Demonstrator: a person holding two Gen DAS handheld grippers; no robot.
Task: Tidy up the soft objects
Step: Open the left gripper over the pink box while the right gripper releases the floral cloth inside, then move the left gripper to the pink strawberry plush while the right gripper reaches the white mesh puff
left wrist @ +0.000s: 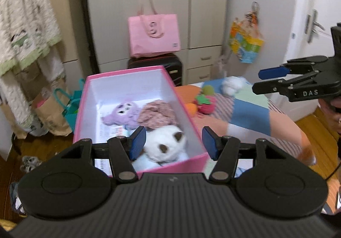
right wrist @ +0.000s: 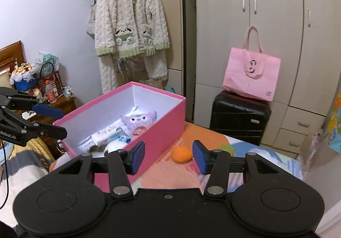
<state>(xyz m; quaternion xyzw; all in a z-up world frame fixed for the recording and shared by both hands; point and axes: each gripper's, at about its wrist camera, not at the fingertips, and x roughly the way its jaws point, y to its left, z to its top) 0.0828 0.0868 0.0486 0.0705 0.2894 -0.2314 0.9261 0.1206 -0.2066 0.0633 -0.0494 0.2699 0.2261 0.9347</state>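
Three plushies (left wrist: pixel 164 146) under left tongs (left wrist: pixel 174 142).

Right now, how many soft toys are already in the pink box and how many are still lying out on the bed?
In the pink box: 3 (purple plush, pinkish knitted piece, white plush)
On the bed: 4 (orange toy, red strawberry toy, green ball, white fluffy toy)
Total: 7
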